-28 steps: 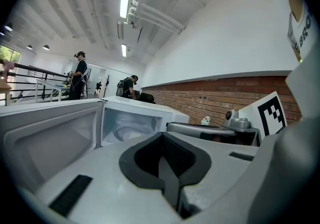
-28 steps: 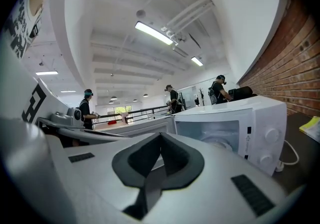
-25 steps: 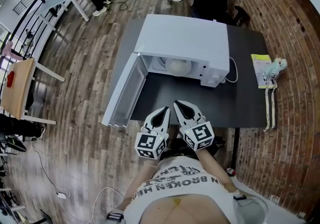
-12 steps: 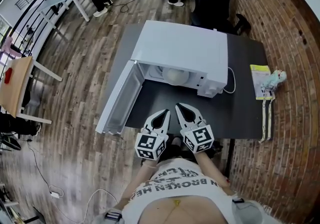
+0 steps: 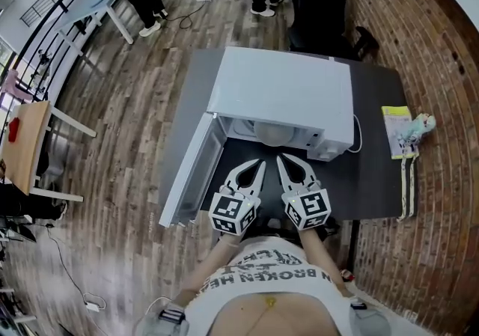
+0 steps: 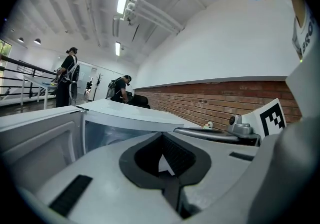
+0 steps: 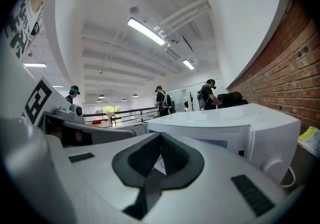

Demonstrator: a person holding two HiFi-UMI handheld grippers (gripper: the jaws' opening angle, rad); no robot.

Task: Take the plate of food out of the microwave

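CHANGE: both tools closer to the open microwave (image 5: 284,91) than a second ago | left tool (image 5: 259,165): jaws together, empty | right tool (image 5: 281,159): same | plate of food (image 5: 273,132): inside the cavity, worktop (image 5: 374,170) left half | MEANS: approach likely under way; jaws must part before gripping

White microwave (image 5: 284,91), its door (image 5: 191,173) white too, on a dark grey table (image 5: 374,170). Inside it, an off-white dome (image 5: 274,133). The left gripper (image 5: 258,166) and right gripper (image 5: 283,160) are white with black jaw linings, each with a cube of black-and-white square markers. Grey-brown wood-plank floor (image 5: 120,125). Red-brown brick wall (image 5: 441,65). A yellow-green booklet (image 5: 392,119) and a pale teal toy (image 5: 420,124). The person's shirt (image 5: 269,271) is white with black lettering.
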